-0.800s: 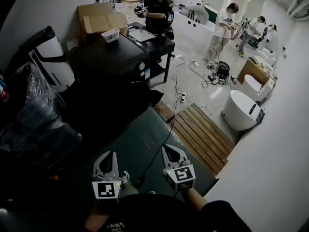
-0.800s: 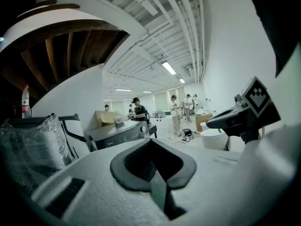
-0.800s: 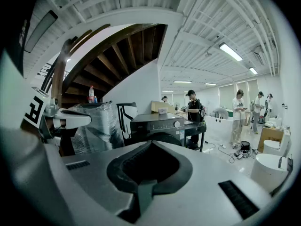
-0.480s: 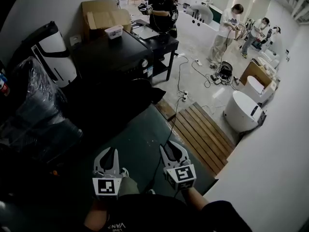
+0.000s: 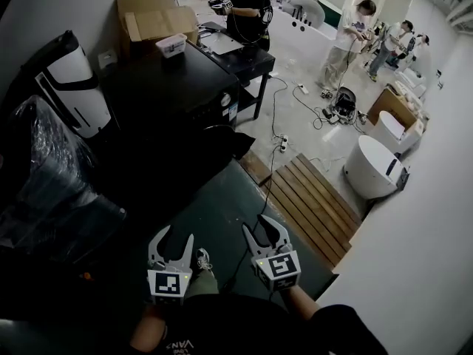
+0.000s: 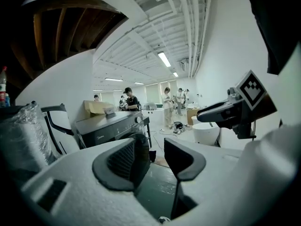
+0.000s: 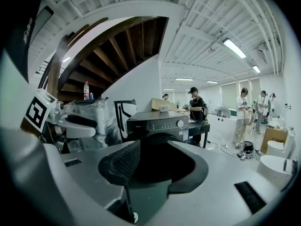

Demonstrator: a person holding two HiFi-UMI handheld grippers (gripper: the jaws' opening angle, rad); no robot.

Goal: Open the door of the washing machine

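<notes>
Nearest, the left tongs (image 5: 174, 242) and right tongs (image 5: 260, 233) are held side by side, low over the dark green floor mat (image 5: 214, 217). Both are released, jaws spread with nothing between them. Across the mat stands the black washing machine (image 5: 174, 87), its round door (image 7: 162, 142) shut and well apart from both tongs. Behind it sits a cardboard box (image 5: 151, 21); farther off, a person in black (image 5: 247, 2) stands by a bench
</notes>
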